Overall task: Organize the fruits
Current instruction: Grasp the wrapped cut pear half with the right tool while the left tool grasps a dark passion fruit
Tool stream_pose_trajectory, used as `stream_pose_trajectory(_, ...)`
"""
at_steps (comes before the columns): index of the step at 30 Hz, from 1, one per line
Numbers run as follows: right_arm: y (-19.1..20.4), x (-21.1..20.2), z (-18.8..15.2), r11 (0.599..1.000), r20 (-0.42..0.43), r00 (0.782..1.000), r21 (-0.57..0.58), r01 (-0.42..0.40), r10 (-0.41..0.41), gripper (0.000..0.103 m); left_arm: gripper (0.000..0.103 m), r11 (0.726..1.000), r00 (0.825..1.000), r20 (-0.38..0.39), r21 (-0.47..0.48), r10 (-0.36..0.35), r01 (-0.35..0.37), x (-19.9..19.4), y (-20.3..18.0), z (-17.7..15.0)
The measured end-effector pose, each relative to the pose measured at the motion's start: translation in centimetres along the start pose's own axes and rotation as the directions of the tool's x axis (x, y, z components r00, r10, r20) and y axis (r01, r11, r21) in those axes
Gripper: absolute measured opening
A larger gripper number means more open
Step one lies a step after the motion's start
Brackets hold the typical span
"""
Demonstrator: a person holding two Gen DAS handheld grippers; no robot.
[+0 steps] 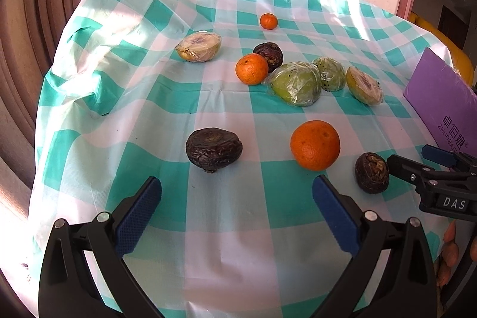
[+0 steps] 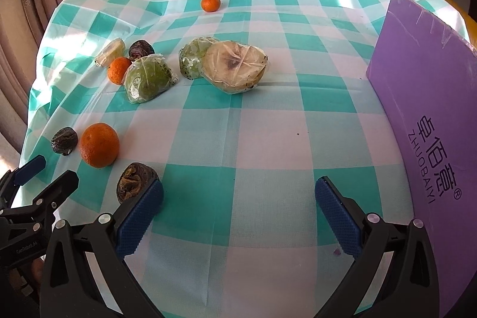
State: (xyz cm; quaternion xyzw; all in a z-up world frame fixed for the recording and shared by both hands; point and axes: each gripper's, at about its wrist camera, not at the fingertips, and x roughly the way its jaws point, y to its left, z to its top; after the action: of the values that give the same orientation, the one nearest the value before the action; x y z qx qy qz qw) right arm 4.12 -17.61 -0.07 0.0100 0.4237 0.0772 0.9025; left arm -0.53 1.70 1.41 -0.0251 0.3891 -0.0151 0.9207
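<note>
Fruits lie scattered on a green-and-white checked tablecloth (image 1: 226, 97). Three oranges show: a near one (image 1: 315, 145), a middle one (image 1: 252, 68) and a small far one (image 1: 268, 21). Three dark wrinkled fruits show: one (image 1: 213, 149) just ahead of my left gripper (image 1: 237, 191), one (image 1: 372, 172) at the right, one (image 1: 268, 52) farther back. Several plastic-wrapped green apple halves (image 1: 296, 83) sit mid-table, one (image 1: 199, 46) apart at the left. My left gripper is open and empty. My right gripper (image 2: 238, 192) is open and empty, its left fingertip (image 2: 146, 201) beside a dark fruit (image 2: 134, 181).
A purple box (image 2: 429, 121) printed ZHUOBAIYI stands at the table's right side, also in the left wrist view (image 1: 444, 97). Curtains hang at the left and a bright window lies behind. The table edge (image 1: 38, 121) drops off at the left.
</note>
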Motion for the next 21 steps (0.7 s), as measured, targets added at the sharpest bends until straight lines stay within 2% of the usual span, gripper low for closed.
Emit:
stream_pose_trajectory(5, 0.1, -0.4, 0.9, 0.998, 0.025, 0.998, 0.009, -0.066, 0.066, 0.098, 0.101, 0.999, 0.998, 0.062, -0.032, -0.010, 0.012, -1.0, 0.7, 1.0)
stream_pose_trajectory(7, 0.2, -0.2, 1.1, 0.995, 0.018, 0.995, 0.016, -0.102, 0.101, 0.098, 0.099, 0.999, 0.996, 0.088, -0.012, -0.034, 0.035, -1.4, 0.3, 1.4)
stream_pose_trajectory(10, 0.1, -0.1, 1.6, 0.990, 0.011, 0.990, 0.019, -0.138, 0.138, 0.098, 0.091, 0.996, 0.991, 0.106, 0.048, -0.076, 0.071, -1.6, -0.9, 1.7)
stream_pose_trajectory(12, -0.5, -0.1, 2.2, 0.989, 0.016, 0.990, 0.042, -0.142, 0.142, 0.098, 0.088, 0.991, 0.989, 0.106, 0.095, -0.105, 0.095, -1.5, -1.9, 1.8)
stream_pose_trajectory(17, -1.3, 0.7, 3.8, 0.983, 0.009, 0.986, 0.080, -0.165, 0.165, 0.098, 0.068, 0.974, 0.984, 0.079, 0.174, -0.159, 0.143, -0.7, -3.9, 2.1)
stream_pose_trajectory(21, -1.7, 1.5, 5.1, 0.981, 0.005, 0.986, 0.101, -0.166, 0.166, 0.098, 0.066, 0.968, 0.982, 0.055, 0.184, -0.182, 0.170, 0.2, -4.4, 2.4)
